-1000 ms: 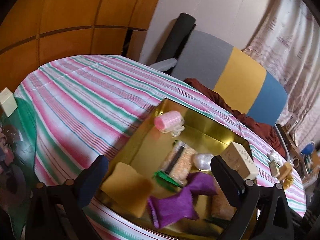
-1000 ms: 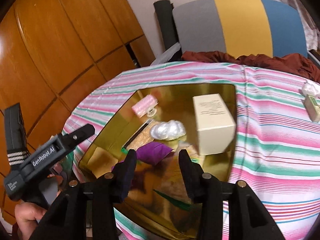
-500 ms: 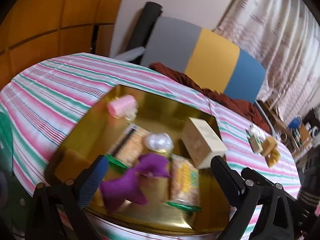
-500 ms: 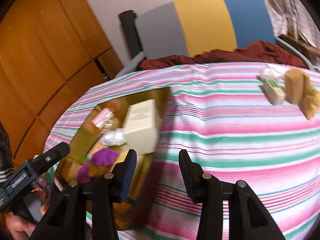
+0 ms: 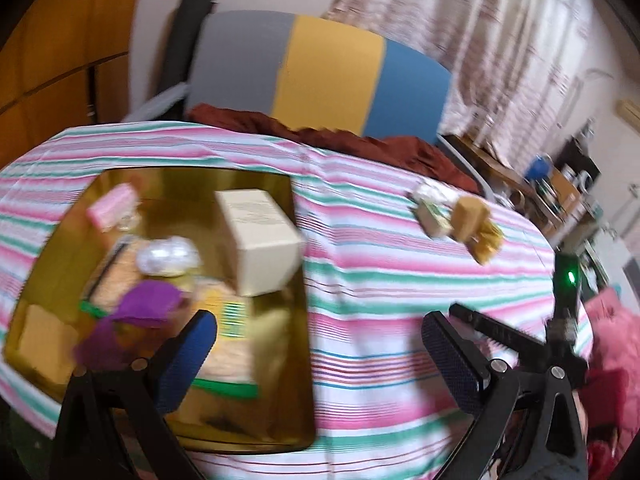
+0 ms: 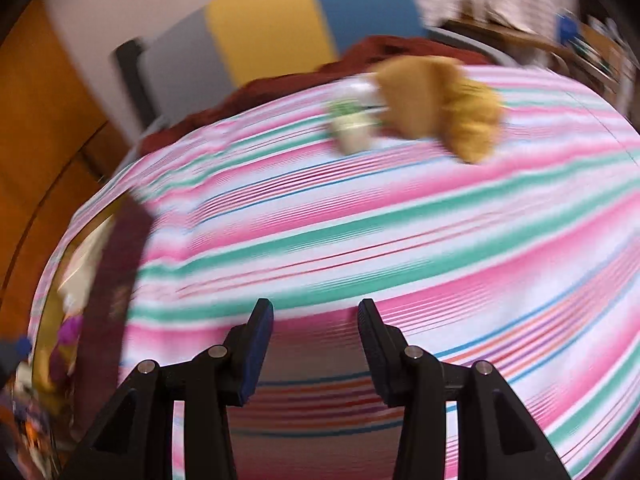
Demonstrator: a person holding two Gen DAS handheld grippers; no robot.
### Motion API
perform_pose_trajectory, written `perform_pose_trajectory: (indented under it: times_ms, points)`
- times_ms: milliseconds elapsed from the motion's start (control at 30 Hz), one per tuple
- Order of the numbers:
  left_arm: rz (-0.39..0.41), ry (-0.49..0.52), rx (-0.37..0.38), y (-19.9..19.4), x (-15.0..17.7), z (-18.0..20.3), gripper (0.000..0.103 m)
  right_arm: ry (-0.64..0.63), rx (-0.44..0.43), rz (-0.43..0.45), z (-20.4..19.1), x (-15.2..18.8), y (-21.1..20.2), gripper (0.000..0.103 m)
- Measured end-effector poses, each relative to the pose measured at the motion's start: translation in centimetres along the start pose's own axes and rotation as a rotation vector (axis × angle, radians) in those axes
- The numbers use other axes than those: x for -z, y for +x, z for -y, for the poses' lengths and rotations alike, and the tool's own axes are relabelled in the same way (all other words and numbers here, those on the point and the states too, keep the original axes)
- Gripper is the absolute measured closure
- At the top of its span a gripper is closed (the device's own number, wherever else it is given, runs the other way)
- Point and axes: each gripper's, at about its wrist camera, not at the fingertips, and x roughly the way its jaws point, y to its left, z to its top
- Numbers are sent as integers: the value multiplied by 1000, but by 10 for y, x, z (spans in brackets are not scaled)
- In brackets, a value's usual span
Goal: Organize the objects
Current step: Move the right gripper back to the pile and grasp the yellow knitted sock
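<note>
A gold tray (image 5: 298, 364) lies on the striped table at the left. It holds a cream box (image 5: 260, 240), a purple cloth (image 5: 140, 312), a pink roll (image 5: 112, 206), a clear wrapped item (image 5: 166, 254), snack packets and a tan sponge. Far right on the cloth lie a small green-and-white box (image 5: 430, 220), a brown block (image 5: 468, 216) and a yellow cloth (image 5: 486, 242); they also show blurred in the right wrist view (image 6: 436, 108). My left gripper (image 5: 316, 352) is open and empty. My right gripper (image 6: 314, 344) is open and empty over bare cloth.
A grey, yellow and blue chair back (image 5: 320, 76) with a dark red cloth (image 5: 360, 148) stands behind the table. Wooden panels are at the left, curtains and cluttered shelves at the right. The other gripper's handle (image 5: 560, 320) shows at the right.
Both grippers have swung to the right, away from the tray and toward the small objects at the table's far right. Both stay open and empty.
</note>
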Motion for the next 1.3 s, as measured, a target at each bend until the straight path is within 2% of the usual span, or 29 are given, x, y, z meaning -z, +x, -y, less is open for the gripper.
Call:
perform_pose_trajectory:
  times_ms: [167,267,433,567,667,733,833,1000,1300]
  points:
    - [-52,73,47,17,6,37,0,148,85,60,68,-41,0,58]
    - [-82,89,59,25,10,50,0,188,128,114,90,-70,0,55]
    - [-119,108,58,31,18,59,0,198,146,183,109,-118,12,54]
    - [-141,123,54,37,23,66,0,198,149,176,114,-134,32,54]
    - [-150,130,51,41,25,69,0,185,126,186,112,-134,41,55]
    - [-161,132,46,46,25,71,0,134,142,210,111,-127,41,57]
    - [-175,122,48,52,24,73,0,77,138,220,106,-116,42,68]
    - [-181,114,49,68,16,83,0,60,120,258,102,-105,33,74]
    - [-115,127,34,120,-34,121,0,27,142,356,89,-77,10,75]
